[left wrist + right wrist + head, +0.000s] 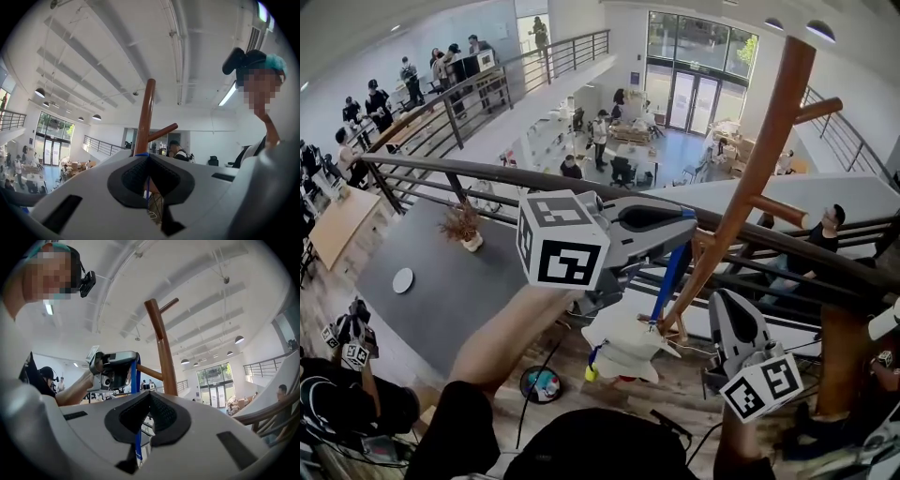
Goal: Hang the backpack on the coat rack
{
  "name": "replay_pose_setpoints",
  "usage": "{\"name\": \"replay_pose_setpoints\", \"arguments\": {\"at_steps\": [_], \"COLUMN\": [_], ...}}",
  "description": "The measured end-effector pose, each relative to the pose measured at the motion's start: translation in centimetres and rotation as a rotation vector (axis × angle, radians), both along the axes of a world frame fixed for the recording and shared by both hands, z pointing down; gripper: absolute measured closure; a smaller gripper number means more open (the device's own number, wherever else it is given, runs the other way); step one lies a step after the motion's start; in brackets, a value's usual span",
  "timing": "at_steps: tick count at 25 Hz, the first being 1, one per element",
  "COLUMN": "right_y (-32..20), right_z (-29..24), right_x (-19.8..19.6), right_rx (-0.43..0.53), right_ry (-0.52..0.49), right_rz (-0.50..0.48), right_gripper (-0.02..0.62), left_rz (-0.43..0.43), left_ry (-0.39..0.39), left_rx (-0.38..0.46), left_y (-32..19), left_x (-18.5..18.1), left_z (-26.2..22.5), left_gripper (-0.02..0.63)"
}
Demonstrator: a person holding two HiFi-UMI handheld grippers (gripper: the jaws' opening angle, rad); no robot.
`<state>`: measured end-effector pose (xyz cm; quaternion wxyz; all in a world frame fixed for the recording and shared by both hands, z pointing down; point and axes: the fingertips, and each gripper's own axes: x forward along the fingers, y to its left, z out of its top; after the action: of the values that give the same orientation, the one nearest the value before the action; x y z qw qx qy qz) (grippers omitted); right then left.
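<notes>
Nearest the head camera, the person's left forearm (511, 337) reached up to the left gripper (686, 217), whose jaws were closed on the blue strap (670, 277). In the left gripper view that strap (148, 185) showed as a thin blue line in the seam of the shut jaws. The pale backpack (623, 347) hung from it below, off any surface and just left of the foot of the wooden coat rack (759, 159). The strap's top was close beside a low peg (705, 240) on the near-left side of the pole, but it did not appear to be over that peg yet. The right gripper (724, 298) sat lower and to the right, jaws together on nothing. In its own view the strap (136, 371) ran down beyond its left jaw, not between the two. To do the hanging well, the left gripper would probably need to raise the strap above the peg's tip. It would then carry the loop rightward toward the pole and lower it until the peg took the weight at its root. Only after that should the jaws part. The pack looked free to swing, so a slow move seemed wise. The right gripper could steady the bag from below or hold the loop wide.
</notes>
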<state>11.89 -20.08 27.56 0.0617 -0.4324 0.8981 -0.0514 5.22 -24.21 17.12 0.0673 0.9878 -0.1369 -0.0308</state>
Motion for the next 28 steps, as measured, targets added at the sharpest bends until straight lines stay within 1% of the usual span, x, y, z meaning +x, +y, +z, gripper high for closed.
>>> {"name": "replay_pose_setpoints", "arguments": {"at_steps": [3, 7, 11, 15, 20, 24, 28], "right_y": [-0.2, -0.3, 0.7, 1.2, 0.3, 1.0, 0.5], "right_z": [-0.4, 0.1, -0.7, -1.7, 0.6, 0.6, 1.8], "right_x": [0.1, -1.1, -1.0, -2.0, -0.8, -0.8, -0.4], "right_rx": [0.005, 0.006, -0.003, -0.015, -0.022, -0.038, -0.043], "right_ry": [0.009, 0.013, 0.003, -0.013, -0.021, -0.031, -0.044], "right_rz": [-0.012, -0.025, -0.035, -0.044, -0.043, -0.035, -0.017], "right_gripper": [0.583, 0.583, 0.583, 0.583, 0.583, 0.583, 0.583], "left_rz": [0.007, 0.017, 0.019, 0.021, 0.030, 0.033, 0.034], "left_ry": [0.007, -0.005, -0.003, -0.015, -0.025, -0.028, -0.043], "left_rx": [0.002, 0.012, 0.012, 0.015, 0.005, -0.005, -0.005], "left_y": [-0.4, -0.6, 0.6, 1.4, 0.5, 1.3, 0.9], "left_x": [0.3, -0.2, 0.1, -0.4, 1.0, 0.9, 1.1], "left_z": [0.6, 1.3, 0.4, -0.8, 1.5, 1.5, 3.0], "left_gripper": [0.592, 0.592, 0.592, 0.592, 0.592, 0.592, 0.592]}}
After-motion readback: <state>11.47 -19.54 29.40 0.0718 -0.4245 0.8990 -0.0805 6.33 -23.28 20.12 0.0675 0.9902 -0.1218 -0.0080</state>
